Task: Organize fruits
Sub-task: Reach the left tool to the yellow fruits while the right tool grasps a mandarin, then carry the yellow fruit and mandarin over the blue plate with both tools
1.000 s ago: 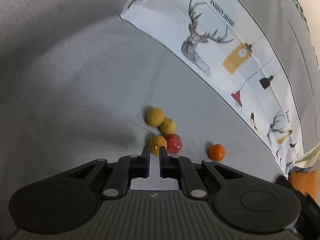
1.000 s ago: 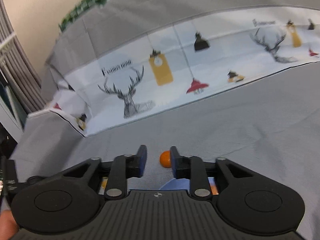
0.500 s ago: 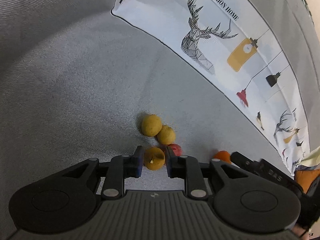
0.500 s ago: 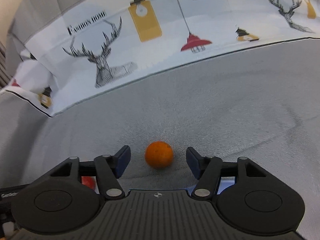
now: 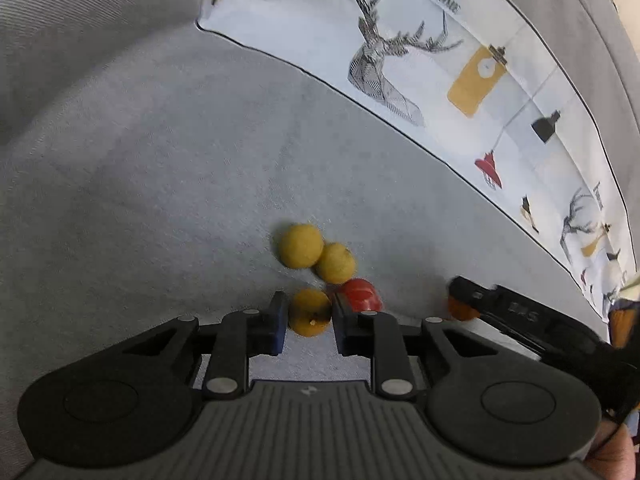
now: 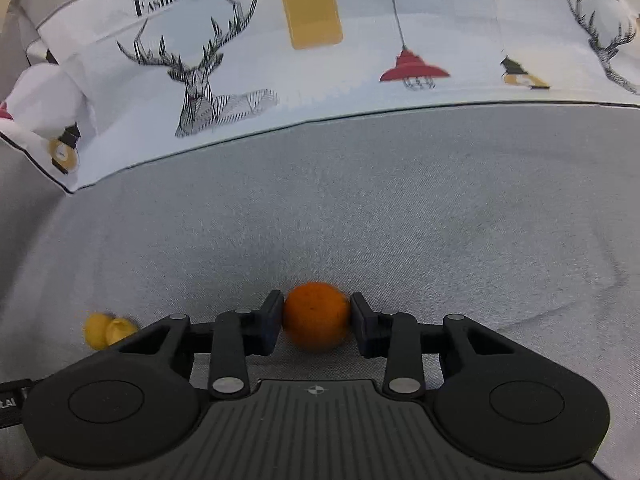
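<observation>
Broadly, a grey fabric surface (image 6: 400,208) is spreading under everything, and a white printed cloth (image 6: 360,32) is lying along its far side, showing deer, lamps and the words "FASHION HOME". Left tongs (image 5: 309,316) are closing on a yellow fruit with a stem mark (image 5: 309,311), both pads touching it; two more yellow fruits (image 5: 316,254) and a red fruit (image 5: 360,295) are sitting just beyond. Right tongs (image 6: 316,317) are gripping an orange (image 6: 316,316) resting on the fabric
</observation>
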Demonstrator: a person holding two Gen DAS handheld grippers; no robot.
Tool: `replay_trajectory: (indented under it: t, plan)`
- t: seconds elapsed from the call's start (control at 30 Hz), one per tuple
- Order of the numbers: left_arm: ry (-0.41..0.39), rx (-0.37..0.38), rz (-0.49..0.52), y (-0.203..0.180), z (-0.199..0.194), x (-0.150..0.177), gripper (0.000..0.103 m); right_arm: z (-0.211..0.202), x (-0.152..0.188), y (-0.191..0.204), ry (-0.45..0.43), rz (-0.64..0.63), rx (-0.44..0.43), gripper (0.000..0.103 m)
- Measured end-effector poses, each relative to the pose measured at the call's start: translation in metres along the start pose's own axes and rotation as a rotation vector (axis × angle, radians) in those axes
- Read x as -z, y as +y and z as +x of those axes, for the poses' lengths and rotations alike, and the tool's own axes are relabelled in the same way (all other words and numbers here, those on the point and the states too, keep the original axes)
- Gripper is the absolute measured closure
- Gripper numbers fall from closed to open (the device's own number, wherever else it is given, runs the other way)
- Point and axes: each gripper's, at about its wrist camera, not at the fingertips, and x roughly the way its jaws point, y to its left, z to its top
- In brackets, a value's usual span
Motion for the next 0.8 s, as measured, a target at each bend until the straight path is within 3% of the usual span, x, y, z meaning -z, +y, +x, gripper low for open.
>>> replay_trajectory:
  t: [0.27, 0.53, 0.67, 0.8]
  plan:
    - [-0.067, -0.006, -0.02, 0.005, -0.025, 0.003, 0.077, -0.079, 0.005, 0.003, -0.161, 0.014, -0.089, 0.066]
    - [-0.175, 0.016, 0.131, -0.019, -0.064, 0.02, 0.077, -0.163, 0.045, -0.008, -0.279, 0.023, -0.139, 0.066]
    - [-0.231, 0.056, 0.193, -0.03, -0.087, 0.032, 0.077, -0.199, 0.071, -0.026, -0.333, 0.044, -0.144, 0.066]
    - [-0.244, 0.124, 0.185, -0.035, -0.106, 0.047, 0.077, -0.229, 0.096, -0.04, -0.396, 0.062, -0.154, 0.066]
